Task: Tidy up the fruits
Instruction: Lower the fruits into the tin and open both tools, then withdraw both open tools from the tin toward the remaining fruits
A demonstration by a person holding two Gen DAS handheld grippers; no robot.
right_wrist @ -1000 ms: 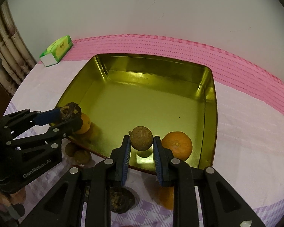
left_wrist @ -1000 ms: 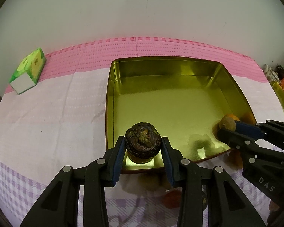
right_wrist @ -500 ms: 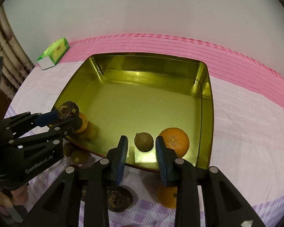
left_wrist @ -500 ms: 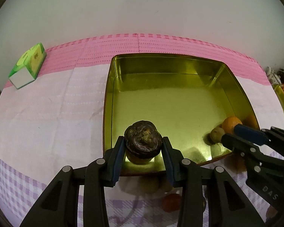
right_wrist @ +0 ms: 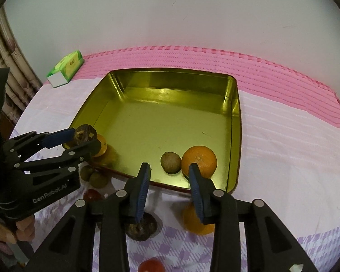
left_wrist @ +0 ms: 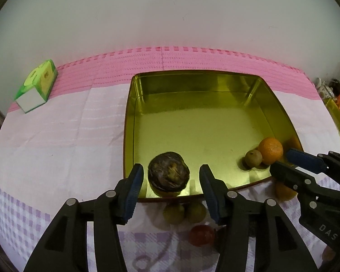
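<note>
A gold tin tray (left_wrist: 215,113) (right_wrist: 234,136) lies on the cloth. My left gripper (left_wrist: 171,170) (right_wrist: 85,139) hangs over its near left corner. Its jaws are opening, and a dark wrinkled fruit (left_wrist: 168,174) (right_wrist: 85,132) sits between them with a gap to each pad. I cannot tell whether that fruit rests on the tray floor. My right gripper (right_wrist: 168,166) (left_wrist: 285,162) is at the near right corner, jaws opening, nothing pressed. Just past its tips a small brown-green fruit (right_wrist: 170,162) (left_wrist: 253,158) lies in the tray, touching an orange (right_wrist: 199,159) (left_wrist: 270,150).
On the cloth before the tray lie two greenish fruits (left_wrist: 183,212), a red fruit (left_wrist: 201,234), an orange (right_wrist: 197,222) and another dark wrinkled fruit (right_wrist: 140,229). A green tissue box (left_wrist: 36,86) stands far left. A hand (right_wrist: 11,231) holds the left gripper.
The right gripper let go of the small brown-green fruit, which now lies in the tray by the orange. The left jaws have spread away from the dark fruit.
</note>
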